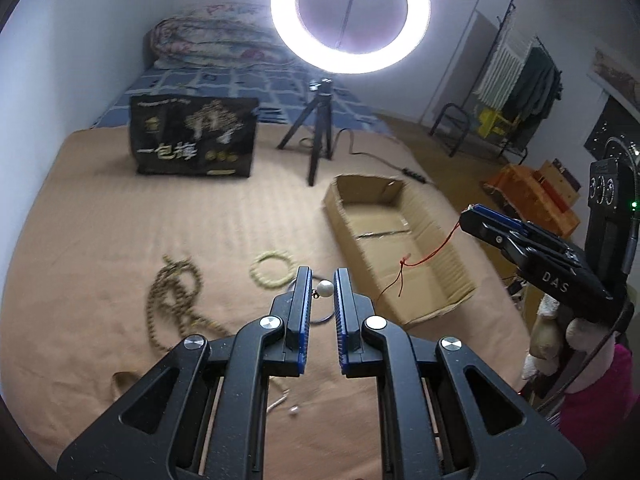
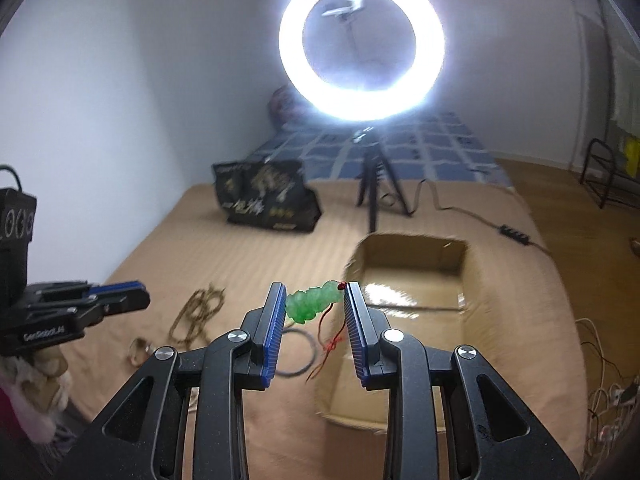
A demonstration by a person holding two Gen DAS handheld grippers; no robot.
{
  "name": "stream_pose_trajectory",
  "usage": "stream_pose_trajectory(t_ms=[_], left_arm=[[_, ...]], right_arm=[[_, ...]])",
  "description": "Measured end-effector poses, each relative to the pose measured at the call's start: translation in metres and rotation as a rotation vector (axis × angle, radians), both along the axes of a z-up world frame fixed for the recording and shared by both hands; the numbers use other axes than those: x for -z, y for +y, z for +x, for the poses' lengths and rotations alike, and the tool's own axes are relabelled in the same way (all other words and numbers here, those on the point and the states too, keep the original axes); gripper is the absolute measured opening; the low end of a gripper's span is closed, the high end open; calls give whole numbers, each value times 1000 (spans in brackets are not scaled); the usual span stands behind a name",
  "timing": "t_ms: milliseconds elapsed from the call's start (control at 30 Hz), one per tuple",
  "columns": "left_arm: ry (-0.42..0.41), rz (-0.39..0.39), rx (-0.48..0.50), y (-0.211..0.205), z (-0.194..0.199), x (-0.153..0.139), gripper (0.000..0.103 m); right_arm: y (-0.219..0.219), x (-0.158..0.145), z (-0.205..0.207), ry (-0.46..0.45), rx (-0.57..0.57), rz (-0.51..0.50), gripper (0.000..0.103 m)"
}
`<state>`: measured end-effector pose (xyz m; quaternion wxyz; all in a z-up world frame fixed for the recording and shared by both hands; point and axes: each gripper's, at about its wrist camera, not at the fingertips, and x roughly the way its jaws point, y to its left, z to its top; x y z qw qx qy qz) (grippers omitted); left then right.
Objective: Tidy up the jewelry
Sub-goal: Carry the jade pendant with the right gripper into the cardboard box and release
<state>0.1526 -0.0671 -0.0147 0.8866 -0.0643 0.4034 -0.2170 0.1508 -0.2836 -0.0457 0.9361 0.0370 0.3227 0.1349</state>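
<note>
My left gripper (image 1: 323,286) is shut on a pearl pendant (image 1: 325,288) whose dark cord loop (image 1: 320,318) hangs below, above the tan bedspread. My right gripper (image 2: 315,300) is shut on a green jade pendant (image 2: 314,301) with a red cord (image 2: 330,342) dangling; it is held just left of the open cardboard box (image 2: 464,280). In the left wrist view the right gripper (image 1: 472,216) hovers over the box (image 1: 436,240) with the red cord (image 1: 424,258) hanging. A beaded bracelet (image 1: 272,269) and a long bead necklace (image 1: 172,300) lie on the bed.
A black printed bag (image 1: 194,142) and a ring light (image 1: 350,16) on a tripod (image 1: 314,136) stand at the back. A small pearl piece (image 1: 294,411) lies near the front. A ring (image 2: 140,348) lies left. Power cable (image 2: 480,216) runs right of the box.
</note>
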Motion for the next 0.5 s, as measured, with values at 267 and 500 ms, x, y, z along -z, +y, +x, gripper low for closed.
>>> stream_pose_trajectory(t_ms=[267,500], left_arm=[[-6,-54,74,-45,13,-8,9],[30,-79,116,-83,35,4,9]], right_arm=[[-37,-6,7,-12,92,10,28],[-63,8,6,42,143,-2,28]])
